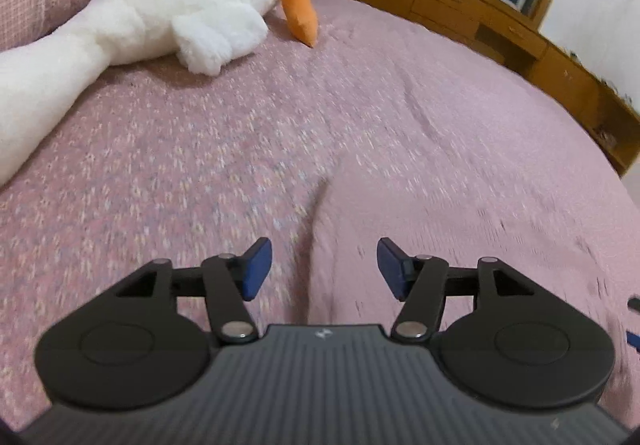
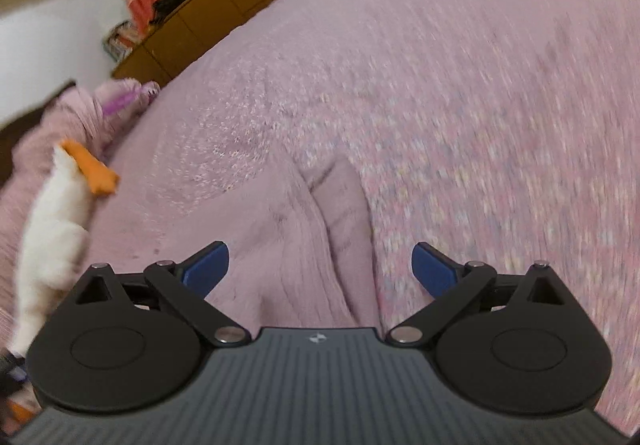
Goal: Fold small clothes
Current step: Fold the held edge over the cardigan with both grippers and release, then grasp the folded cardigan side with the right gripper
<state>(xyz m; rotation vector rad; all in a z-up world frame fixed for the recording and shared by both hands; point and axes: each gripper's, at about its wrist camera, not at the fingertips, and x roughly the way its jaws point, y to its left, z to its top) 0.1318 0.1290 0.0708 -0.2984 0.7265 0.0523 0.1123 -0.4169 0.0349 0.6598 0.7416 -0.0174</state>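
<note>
Lying flat on speckled pink quilted bedspread (image 1: 200,165): plain pink knitted garment (image 2: 288,245). Hovering above, angled down: left gripper (image 1: 324,269) part-open, right gripper (image 2: 320,271) wide, both empty.

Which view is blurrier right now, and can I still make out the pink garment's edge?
Right wrist view: heavy motion smear across the bedspread and plush goose; the pink garment is still readable by its folds. Left wrist view: sharper far off, smeared near the tongs, garment edge soft; fisheye bends the wooden cabinet.
</note>
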